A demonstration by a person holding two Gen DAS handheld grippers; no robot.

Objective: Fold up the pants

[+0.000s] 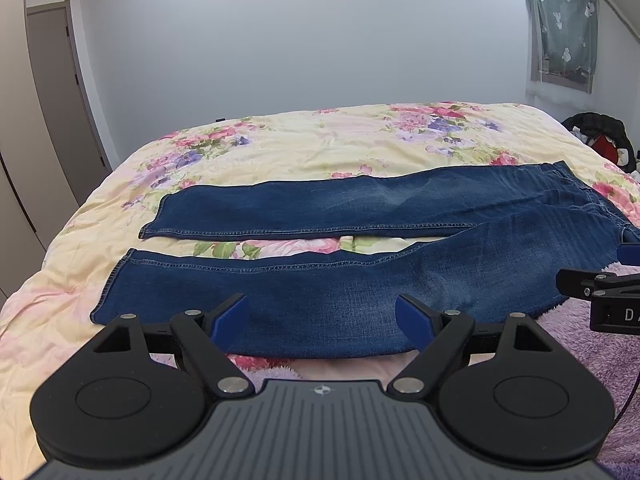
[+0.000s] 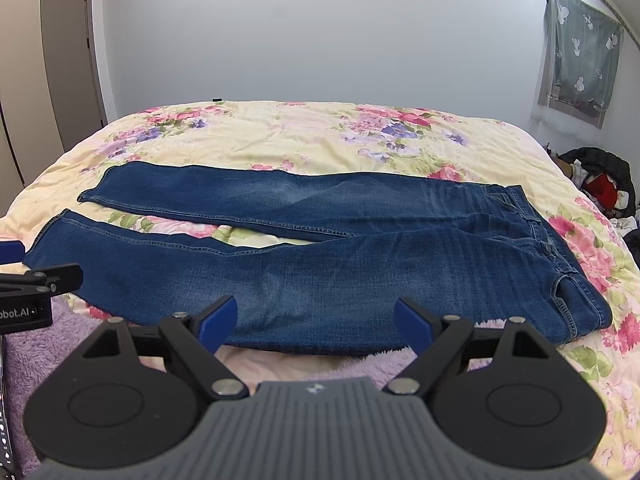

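Dark blue jeans [image 1: 360, 288] lie flat across the floral bed cover [image 1: 312, 140], legs spread apart to the left, waistband to the right. They also show in the right wrist view [image 2: 360, 272], waistband at the right. My left gripper [image 1: 322, 318] is open and empty, hovering over the near edge of the near leg. My right gripper [image 2: 316, 320] is open and empty, over the near edge at the thigh. The right gripper shows at the right edge of the left wrist view [image 1: 600, 296]; the left gripper shows at the left edge of the right wrist view [image 2: 32, 284].
A purple fleece blanket [image 1: 592, 360] lies along the near side of the bed. A pile of dark and red clothes [image 2: 600, 180] sits past the bed's right side. A door [image 1: 56, 92] stands at the left, a curtained window [image 2: 580, 56] at the right.
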